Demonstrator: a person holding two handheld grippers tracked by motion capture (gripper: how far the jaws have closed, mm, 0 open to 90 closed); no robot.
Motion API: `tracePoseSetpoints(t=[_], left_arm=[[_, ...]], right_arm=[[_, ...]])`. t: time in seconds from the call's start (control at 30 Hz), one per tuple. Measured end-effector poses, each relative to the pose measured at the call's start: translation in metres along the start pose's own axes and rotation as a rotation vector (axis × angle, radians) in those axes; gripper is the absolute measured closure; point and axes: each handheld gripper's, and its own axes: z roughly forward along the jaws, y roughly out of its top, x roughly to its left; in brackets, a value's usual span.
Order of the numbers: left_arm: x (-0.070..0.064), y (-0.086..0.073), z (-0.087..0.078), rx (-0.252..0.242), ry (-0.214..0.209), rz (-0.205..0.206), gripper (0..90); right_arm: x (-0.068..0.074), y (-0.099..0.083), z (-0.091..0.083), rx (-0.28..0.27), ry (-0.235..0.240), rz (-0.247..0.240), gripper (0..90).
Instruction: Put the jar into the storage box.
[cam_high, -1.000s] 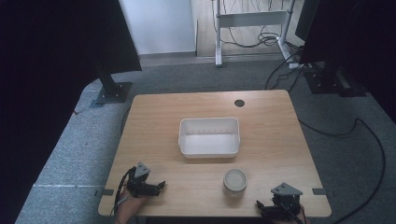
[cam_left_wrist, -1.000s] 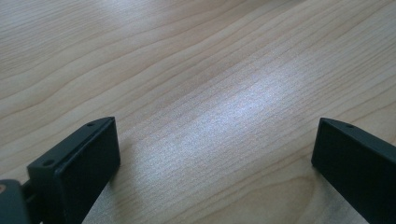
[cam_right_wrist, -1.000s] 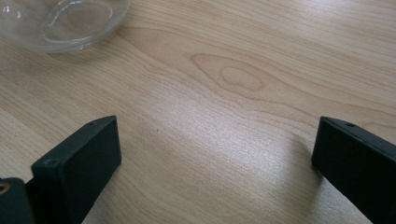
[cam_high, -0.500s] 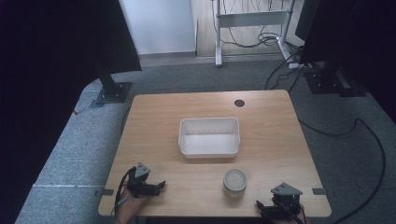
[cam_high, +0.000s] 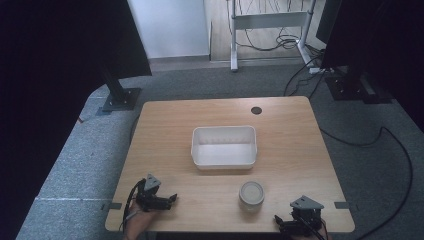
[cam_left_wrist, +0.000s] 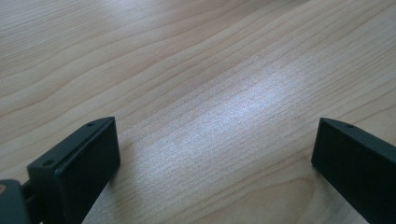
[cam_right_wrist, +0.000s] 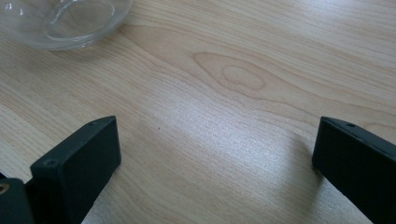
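Observation:
A white rectangular bin (cam_high: 224, 146) sits empty at the middle of the wooden table (cam_high: 280, 125). A small clear glass jar (cam_high: 251, 194) stands in front of it, toward the near edge. My left gripper (cam_high: 167, 200) rests low at the near left corner, and its jaws stand wide apart over bare wood (cam_left_wrist: 217, 144). At the near right corner my right gripper (cam_high: 286, 222) is also open with nothing between its jaws (cam_right_wrist: 217, 149). The glass jar's base (cam_right_wrist: 60, 18) lies beyond the right gripper's left jaw, apart from it.
A round cable hole (cam_high: 256, 110) marks the table's far side. Dark stands with floor bases (cam_high: 120, 97) and loose cables (cam_high: 380, 135) lie on the grey carpet around the table.

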Motion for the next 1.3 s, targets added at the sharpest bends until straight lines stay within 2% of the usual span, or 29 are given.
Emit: tracePoseSetpoints(t=[0.17, 0.37, 1.3], left_arm=[[0.000, 0.000, 0.000, 0.000, 0.000, 0.000, 0.7], [0.000, 0.000, 0.000, 0.000, 0.000, 0.000, 0.7], [0.000, 0.000, 0.000, 0.001, 0.000, 0.001, 0.7]], right_arm=[[0.000, 0.000, -0.003, 0.003, -0.001, 0.002, 2.2], [0.002, 0.002, -0.008, -0.026, 0.001, -0.004, 2.6], [0.013, 0.017, -0.008, -0.091, 0.072, -0.019, 0.0]])
